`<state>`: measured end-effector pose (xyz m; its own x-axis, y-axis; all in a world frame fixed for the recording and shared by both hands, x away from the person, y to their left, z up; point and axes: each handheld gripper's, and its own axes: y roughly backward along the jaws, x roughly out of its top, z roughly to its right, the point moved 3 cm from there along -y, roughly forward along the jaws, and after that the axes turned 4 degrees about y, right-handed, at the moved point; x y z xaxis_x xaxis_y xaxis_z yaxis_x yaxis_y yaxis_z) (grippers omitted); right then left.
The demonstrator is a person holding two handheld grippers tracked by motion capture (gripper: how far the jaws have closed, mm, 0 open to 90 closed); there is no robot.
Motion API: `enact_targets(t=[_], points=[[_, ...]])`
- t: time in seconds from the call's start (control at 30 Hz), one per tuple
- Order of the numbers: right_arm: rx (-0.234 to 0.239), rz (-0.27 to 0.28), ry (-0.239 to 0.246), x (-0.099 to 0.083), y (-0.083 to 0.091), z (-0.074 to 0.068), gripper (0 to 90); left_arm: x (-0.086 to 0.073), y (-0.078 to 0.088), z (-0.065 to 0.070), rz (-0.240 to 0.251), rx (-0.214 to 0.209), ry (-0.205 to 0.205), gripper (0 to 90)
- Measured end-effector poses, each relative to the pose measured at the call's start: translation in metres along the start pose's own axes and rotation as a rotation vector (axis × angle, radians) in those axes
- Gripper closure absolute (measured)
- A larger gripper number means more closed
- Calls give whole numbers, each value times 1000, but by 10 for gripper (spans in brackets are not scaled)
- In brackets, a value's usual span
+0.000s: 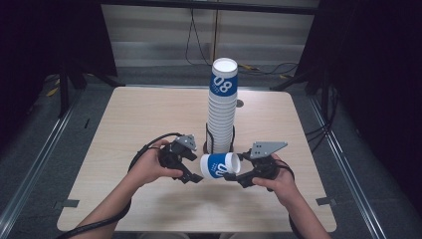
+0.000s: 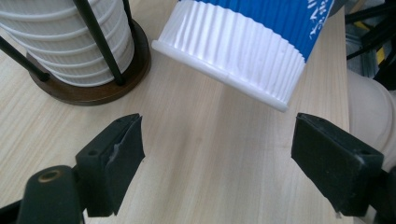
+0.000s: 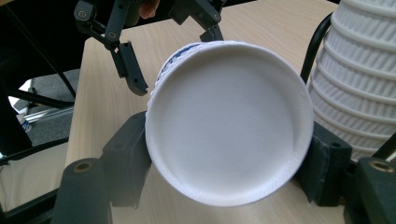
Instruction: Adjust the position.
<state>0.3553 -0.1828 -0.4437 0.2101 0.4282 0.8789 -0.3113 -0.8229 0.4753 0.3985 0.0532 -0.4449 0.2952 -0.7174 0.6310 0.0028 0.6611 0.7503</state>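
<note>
Near the front middle of the surface (image 1: 149, 124), we hold a single cup (image 1: 220, 165) on its side with our right tool (image 1: 239, 175). Its jaws are clamped on the cup at the closed bottom end; in the right gripper view the white recessed base (image 3: 229, 126) faces the camera, with a black jaw pressed to each side of it. The cup is white and ribbed with a blue band, and its open rim points toward our left tool (image 1: 195, 175).

Our left tool has its jaws wide apart and grips nothing. In the left gripper view the cup's white rim (image 2: 224, 74) hangs just beyond and above the two open jaws, not touching them, with bare wood between.

Just behind the cup stands a tall stack of cups (image 1: 222, 104), upright in a holder (image 2: 93, 91) with a dark round base and thin black rods. The top cup shows "08" on blue.
</note>
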Motion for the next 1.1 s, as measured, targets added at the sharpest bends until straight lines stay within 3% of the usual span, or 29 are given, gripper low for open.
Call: enact_targets(t=[0.03,0.07,0.13,0.23,0.27,0.3,0.5,0.57,0.67,0.77,1.1], points=[[-2,1,0,0,0,0,284,-1,-1,0,23,-26,14,167],[-1,2,-1,0,0,0,284,-1,-2,0,58,-27,32,168],[1,9,-6,0,0,0,284,-2,-3,-2,80,-35,49,168],[1,17,-11,0,1,1,284,-4,-1,-3,74,-31,42,167],[3,16,-10,0,1,1,283,-4,-2,-3,94,-38,59,166],[3,15,-9,0,0,1,284,-4,-2,-3,93,-37,47,166],[4,15,-11,1,-1,0,284,-4,-6,-1,115,-48,65,164],[4,20,-13,1,-1,0,284,-4,-4,-1,81,-43,53,164],[2,26,-17,1,0,1,284,-4,-6,0,116,-56,60,164],[-2,22,-23,0,0,2,284,-5,-8,0,106,-59,57,163],[9,34,-30,1,-3,1,284,-4,-16,2,143,-79,78,162]])
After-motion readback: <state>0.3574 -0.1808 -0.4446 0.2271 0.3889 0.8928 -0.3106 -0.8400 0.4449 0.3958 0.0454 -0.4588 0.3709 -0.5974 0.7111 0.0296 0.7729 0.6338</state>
